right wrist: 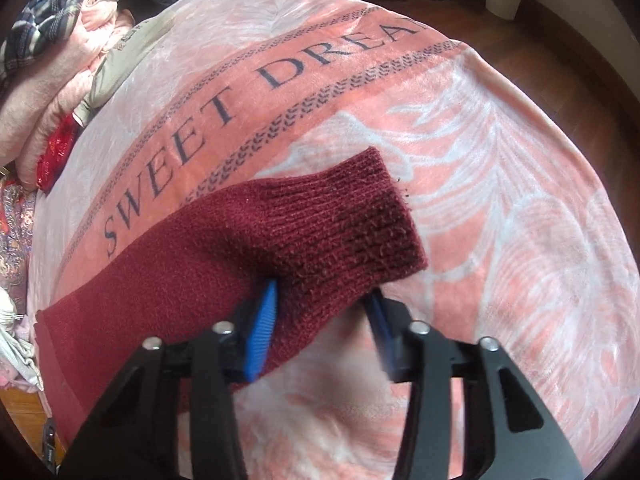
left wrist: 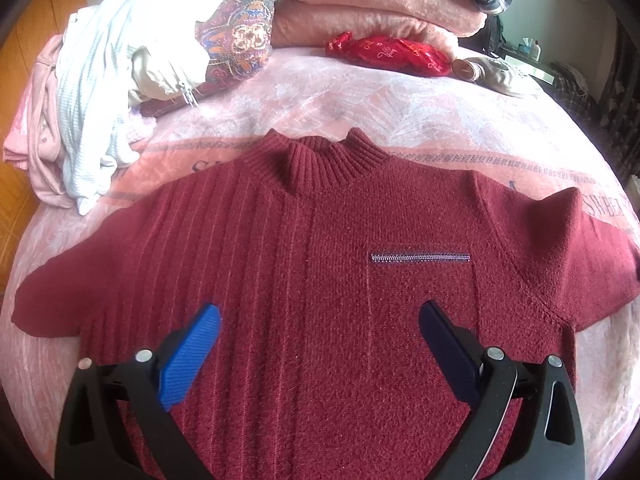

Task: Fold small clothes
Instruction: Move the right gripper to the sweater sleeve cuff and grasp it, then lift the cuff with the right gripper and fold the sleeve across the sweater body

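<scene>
The right gripper's [right wrist: 324, 290] fingers [right wrist: 260, 328] had the ribbed cuff [right wrist: 352, 220] of one sleeve between them. The blue pad pressed into the knit on one side and the darker, blurred pad met the cuff's lower edge on the other, so they read as gripping the cuff. From there the sleeve ran back towards the body of the dark red sweater [left wrist: 320, 220].

The left gripper's [left wrist: 320, 308] fingers [left wrist: 188, 356] stood wide apart with nothing between them, held over the lower middle of the sweater's front.

The sweater lay flat and face up on the bed, collar away from the left camera and both sleeves spread out to the sides. A short zipped pocket sat on its chest, and narrow ribs ran down the opposite half.

Under the sweater was a pink blanket [right wrist: 500, 160] with pale leaf shapes and a band lettered "SWEET DREA…", which passed just beyond the sweater's collar and beside the gripped cuff.

Beyond the collar, well apart from it, lay a shiny red wrapped bundle [left wrist: 392, 56] against a stack of folded pink blankets [left wrist: 380, 12]. On the ribbed half's side of the sweater, near that shoulder, sat a loose heap of white and pink clothes [left wrist: 92, 100] leaning on a patterned cushion [left wrist: 240, 40].
</scene>
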Motion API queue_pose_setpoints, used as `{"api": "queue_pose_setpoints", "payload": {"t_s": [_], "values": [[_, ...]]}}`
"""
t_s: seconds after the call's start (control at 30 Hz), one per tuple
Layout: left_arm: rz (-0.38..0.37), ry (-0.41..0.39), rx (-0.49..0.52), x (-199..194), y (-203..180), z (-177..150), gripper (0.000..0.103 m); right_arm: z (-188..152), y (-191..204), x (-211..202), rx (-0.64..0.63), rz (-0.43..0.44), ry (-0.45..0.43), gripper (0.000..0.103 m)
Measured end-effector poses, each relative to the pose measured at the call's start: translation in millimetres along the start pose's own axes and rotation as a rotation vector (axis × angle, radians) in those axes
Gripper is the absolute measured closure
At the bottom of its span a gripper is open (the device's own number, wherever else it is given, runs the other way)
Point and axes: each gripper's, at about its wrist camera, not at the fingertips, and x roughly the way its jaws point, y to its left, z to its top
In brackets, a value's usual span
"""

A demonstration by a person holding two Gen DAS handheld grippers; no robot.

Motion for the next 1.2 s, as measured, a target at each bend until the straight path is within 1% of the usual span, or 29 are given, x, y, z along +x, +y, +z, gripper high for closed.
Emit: {"api": "queue_pose_setpoints", "payload": {"t_s": [0.03, 0.13, 0.17, 0.23, 0.27, 0.3, 0.37, 0.4, 0.47, 0.53, 0.6, 0.7, 0.77, 0.87, 0.97, 1.07, 1.2], "values": [[0.003, -0.001, 0.003, 0, 1, -1, 0.004, -1, -2, -2, 0.025, 0.028, -0.003, 0.092], [0.029, -0.014, 0.018, -3, 5, -2, 0.004, -2, 1, -13, 0.047, 0.015, -0.039, 0.094], [0.035, -0.016, 0.018, -4, 8, -2, 0.004, -4, 0, -19, 0.067, -0.003, -0.049, 0.094], [0.04, -0.017, 0.008, -6, 15, -2, 0.004, -6, -1, -29, 0.136, -0.103, -0.071, 0.095], [0.044, -0.017, 0.001, -7, 21, -2, 0.004, -6, 0, -33, 0.138, -0.152, -0.092, 0.095], [0.047, -0.017, -0.003, -8, 24, -2, 0.004, -8, 2, -33, 0.129, -0.183, -0.093, 0.095], [0.053, -0.01, -0.004, -10, 32, -4, 0.004, -16, 3, -31, 0.112, -0.215, -0.082, 0.095], [0.056, -0.007, -0.004, -11, 36, -5, 0.004, -18, 6, -32, 0.111, -0.232, -0.097, 0.095], [0.058, -0.006, -0.007, -14, 44, -5, 0.004, -23, 17, -44, 0.086, -0.217, -0.162, 0.095], [0.059, -0.01, -0.011, -20, 54, -5, 0.004, -25, 47, -62, 0.011, -0.191, -0.228, 0.095], [0.061, -0.017, -0.021, -25, 65, -4, 0.004, -32, 86, -83, -0.083, -0.15, -0.287, 0.095], [0.059, -0.011, -0.044, -29, 82, -2, 0.004, -57, 150, -105, -0.227, -0.091, -0.33, 0.095], [0.059, -0.004, -0.061, -30, 93, -2, 0.004, -76, 192, -110, -0.317, -0.056, -0.335, 0.095], [0.068, 0.006, -0.073, -29, 108, -3, 0.004, -109, 249, -101, -0.445, -0.04, -0.308, 0.095], [0.072, 0.012, -0.086, -29, 121, -6, 0.004, -141, 293, -78, -0.543, -0.064, -0.265, 0.095], [0.074, 0.019, -0.101, -26, 132, -6, 0.004, -171, 327, -48, -0.623, -0.087, -0.207, 0.095], [0.069, 0.033, -0.116, -18, 141, -6, 0.004, -202, 354, -13, -0.699, -0.111, -0.141, 0.095]]}}
